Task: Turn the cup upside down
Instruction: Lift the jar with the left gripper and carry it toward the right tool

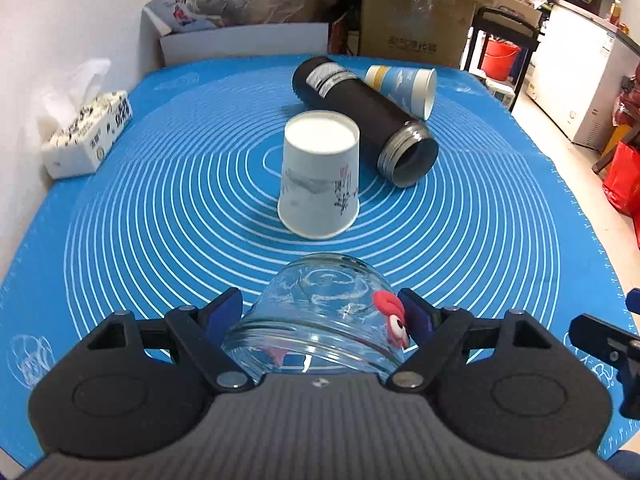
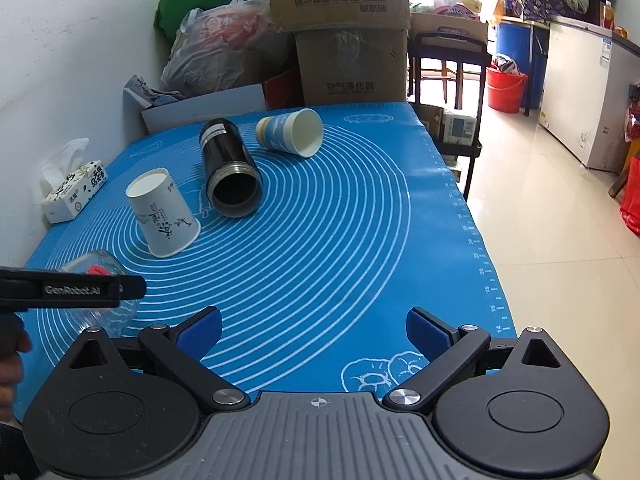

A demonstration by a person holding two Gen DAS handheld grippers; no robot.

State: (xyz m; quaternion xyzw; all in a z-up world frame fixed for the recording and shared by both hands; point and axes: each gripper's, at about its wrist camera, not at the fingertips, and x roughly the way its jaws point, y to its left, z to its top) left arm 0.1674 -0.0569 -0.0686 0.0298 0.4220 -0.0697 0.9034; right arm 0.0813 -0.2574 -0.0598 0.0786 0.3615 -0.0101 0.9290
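My left gripper (image 1: pixel 322 306) is shut on a clear glass cup (image 1: pixel 320 312) with a red figure on its side; the cup lies tilted between the blue pads, its base pointing away, just above the blue mat (image 1: pixel 160 208). In the right wrist view the glass cup (image 2: pixel 96 264) shows at far left behind the left gripper's finger (image 2: pixel 72 290). My right gripper (image 2: pixel 314 330) is open and empty over the mat's near edge. A white paper cup (image 1: pixel 318 178) stands upside down mid-mat and shows in the right wrist view too (image 2: pixel 164 214).
A black open flask (image 1: pixel 360 116) lies on its side behind the white cup, with a blue paper cup (image 1: pixel 404 84) lying beside it. A tissue box (image 1: pixel 88 136) sits at the left wall. Cardboard boxes (image 1: pixel 420 12) and bags stand behind the table. The table's right edge (image 2: pixel 480 240) drops to the floor.
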